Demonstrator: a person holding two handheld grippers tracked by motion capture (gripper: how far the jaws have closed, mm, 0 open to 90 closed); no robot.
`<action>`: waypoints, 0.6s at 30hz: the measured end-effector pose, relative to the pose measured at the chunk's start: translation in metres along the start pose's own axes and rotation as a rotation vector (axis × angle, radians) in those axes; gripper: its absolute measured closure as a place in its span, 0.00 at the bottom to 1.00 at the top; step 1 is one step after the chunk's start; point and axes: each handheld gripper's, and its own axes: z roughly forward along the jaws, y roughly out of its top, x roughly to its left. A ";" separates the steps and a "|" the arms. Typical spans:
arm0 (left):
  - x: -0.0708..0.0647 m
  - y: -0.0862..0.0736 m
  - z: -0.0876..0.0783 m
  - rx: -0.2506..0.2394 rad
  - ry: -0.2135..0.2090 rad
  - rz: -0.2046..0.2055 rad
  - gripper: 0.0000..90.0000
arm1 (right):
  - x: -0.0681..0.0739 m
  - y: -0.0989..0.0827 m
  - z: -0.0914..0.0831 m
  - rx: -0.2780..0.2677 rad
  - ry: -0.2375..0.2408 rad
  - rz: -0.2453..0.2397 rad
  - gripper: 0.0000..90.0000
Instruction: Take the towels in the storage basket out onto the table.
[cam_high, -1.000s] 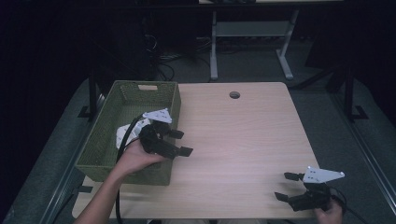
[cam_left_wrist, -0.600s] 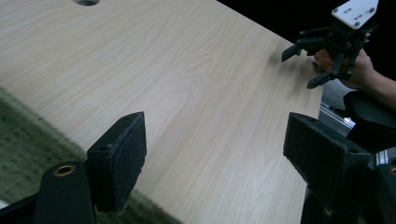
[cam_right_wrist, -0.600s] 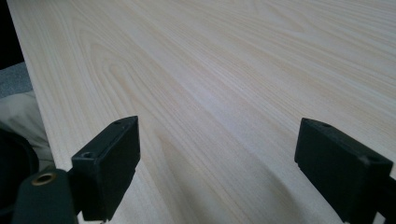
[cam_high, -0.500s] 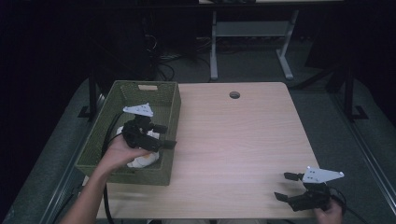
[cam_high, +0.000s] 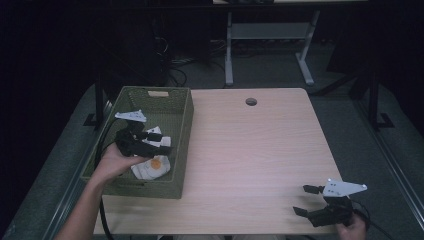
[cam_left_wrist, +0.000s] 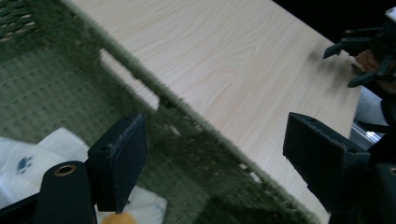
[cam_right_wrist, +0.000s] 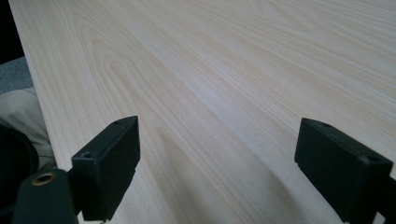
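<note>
The green woven basket (cam_high: 180, 150) stands on the left part of the tabletop (cam_high: 250, 150) and serves as the landmark. The left tool (cam_high: 159, 145) hangs inside the basket, above its floor and near the wall that faces the bare tabletop. Its jaws stand wide apart and hold nothing; in the left gripper view one jaw sits over the basket's inside, the other over its rim (cam_left_wrist: 187, 116), with no contact that can be made out. Just below that tool, on the basket's floor, lies a white cloth item (cam_high: 150, 169) with an orange spot and a small blue mark; its white edge shows under the jaw in the left gripper view (cam_left_wrist: 28, 158).

The right tool (cam_high: 306, 200) rests low at the tabletop's near edge, well apart from the basket, on the far side from it. Its jaws are also spread wide, empty, with bare wood between them.
</note>
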 end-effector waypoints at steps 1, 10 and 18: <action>0.004 -0.003 -0.001 0.003 0.015 -0.010 0.24 | 0.000 0.000 0.000 0.001 0.002 -0.002 0.15; 0.029 -0.017 -0.006 0.044 0.109 -0.068 0.24 | 0.000 0.000 0.000 -0.004 0.004 0.000 0.15; 0.045 -0.026 -0.004 0.095 0.177 -0.114 0.25 | -0.001 0.000 -0.001 -0.011 0.004 -0.003 0.15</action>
